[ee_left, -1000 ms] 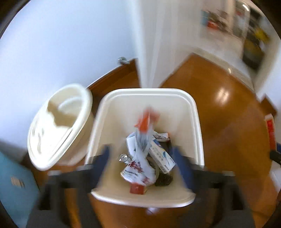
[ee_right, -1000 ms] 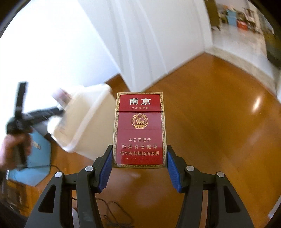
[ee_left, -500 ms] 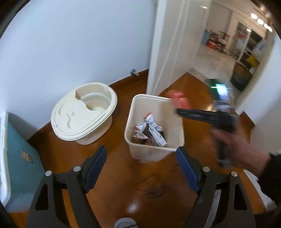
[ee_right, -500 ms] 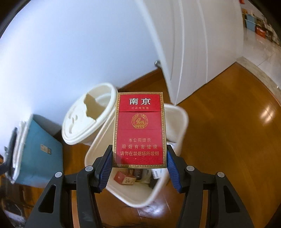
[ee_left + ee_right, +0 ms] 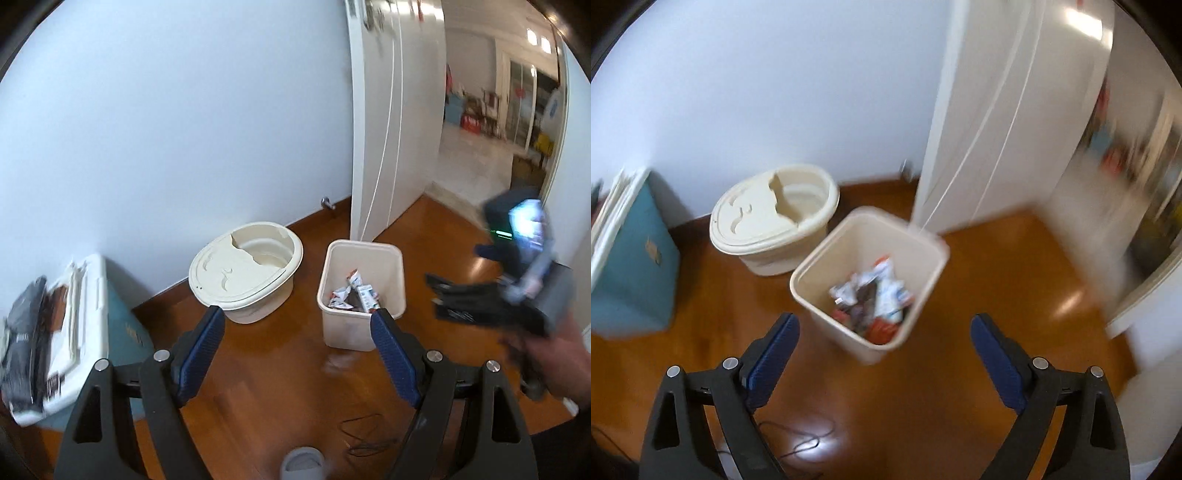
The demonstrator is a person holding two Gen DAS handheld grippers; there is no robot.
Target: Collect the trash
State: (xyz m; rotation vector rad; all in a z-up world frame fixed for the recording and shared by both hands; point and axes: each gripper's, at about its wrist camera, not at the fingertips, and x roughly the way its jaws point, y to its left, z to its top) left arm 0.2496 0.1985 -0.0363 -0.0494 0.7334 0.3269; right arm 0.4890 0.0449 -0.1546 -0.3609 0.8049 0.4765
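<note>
A cream square trash bin (image 5: 360, 334) stands on the wooden floor, holding crumpled wrappers and cartons (image 5: 354, 293). It also shows in the right wrist view (image 5: 812, 273), with trash (image 5: 875, 295) inside and something red low in the pile. My left gripper (image 5: 297, 345) is open and empty, back from the bin. My right gripper (image 5: 884, 349) is open and empty, above and in front of the bin. The right hand and its gripper body (image 5: 517, 295) show blurred at the right of the left wrist view.
A cream round lidded tub (image 5: 245, 271) stands left of the bin by the wall. A teal box with a white lid (image 5: 81, 332) is further left. A white door (image 5: 391, 122) opens behind the bin. A thin cable (image 5: 364, 437) lies on the floor.
My right gripper has opened and no longer holds the red cigarette pack; it now looks down into the bin. My left gripper has pulled further back from the bin.
</note>
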